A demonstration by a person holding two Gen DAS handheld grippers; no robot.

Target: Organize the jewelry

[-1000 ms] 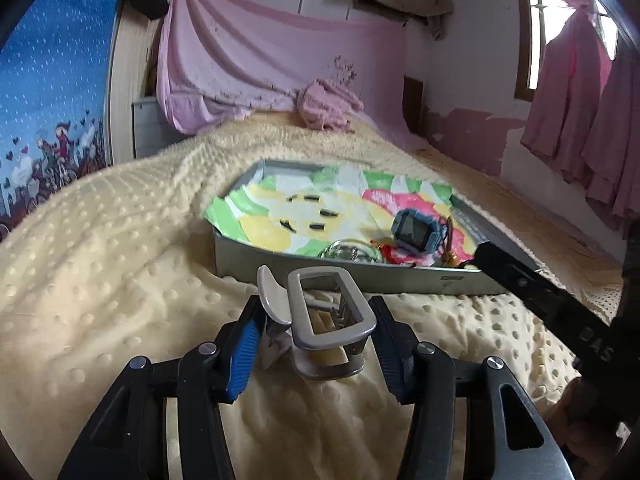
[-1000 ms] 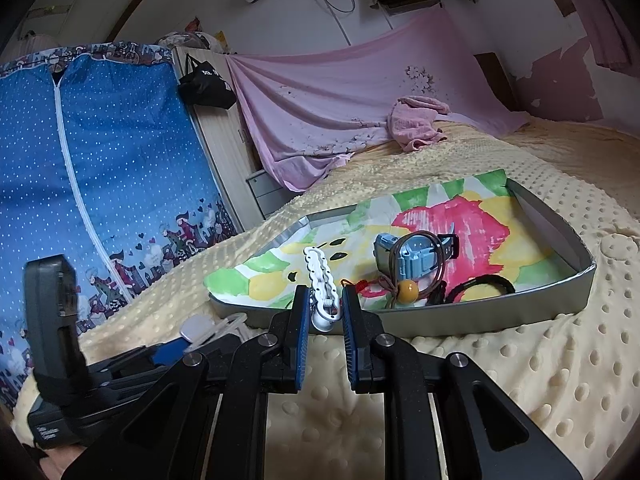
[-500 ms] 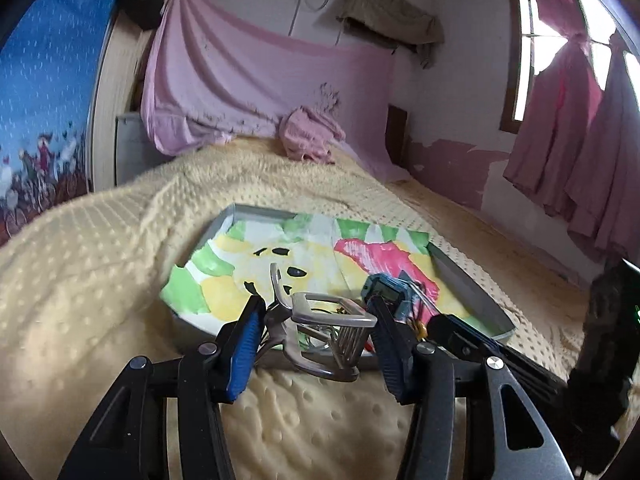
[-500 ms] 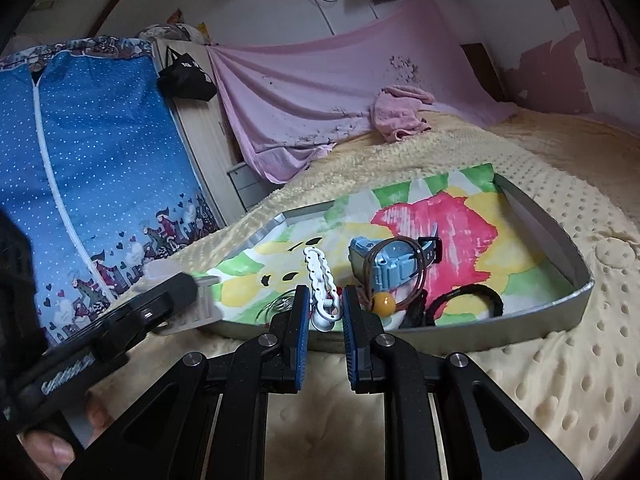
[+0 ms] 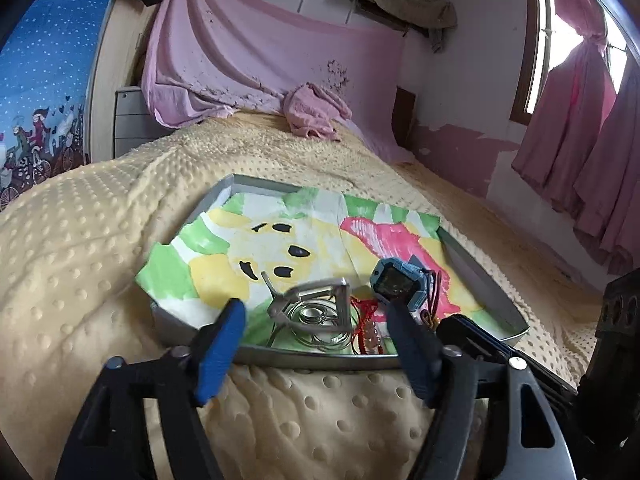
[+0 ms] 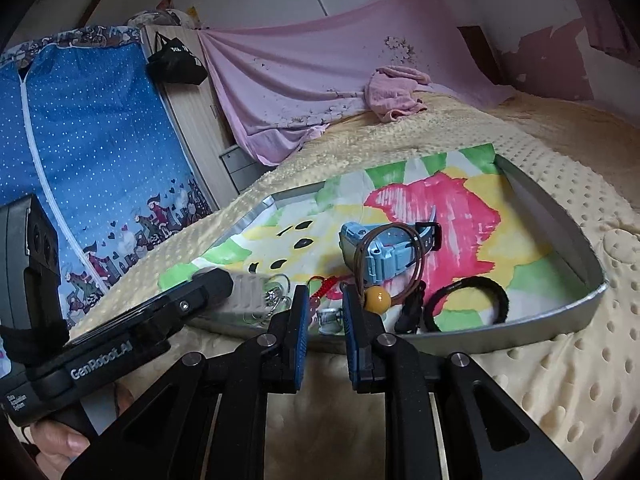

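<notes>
- Hovering over the near edge of the metal tray, the left gripper is standing with its fingers wide; they have just been opening, and the grey claw hair clip is sitting between them without either pad touching it.
- That clip is ending up in the tray's near corner, over a pile of silver bangles and beside a red beaded cord.
- The right gripper is keeping its fingers narrow at the tray's front wall, with a small white piece low between them; whether the pads are pressing on it I cannot tell.
- Already lying in the tray, on its painted paper lining, are a blue watch, an amber bead on a brown cord and a black bracelet.
- The tray itself is resting on the bed's dotted yellow blanket, which is showing no loose jewelry in either view.
- Judging by this, the gathering is nearing its end: the clip is landing, the white piece is the last thing to settle, and the pieces bunched at the near side may want spreading out.
</notes>
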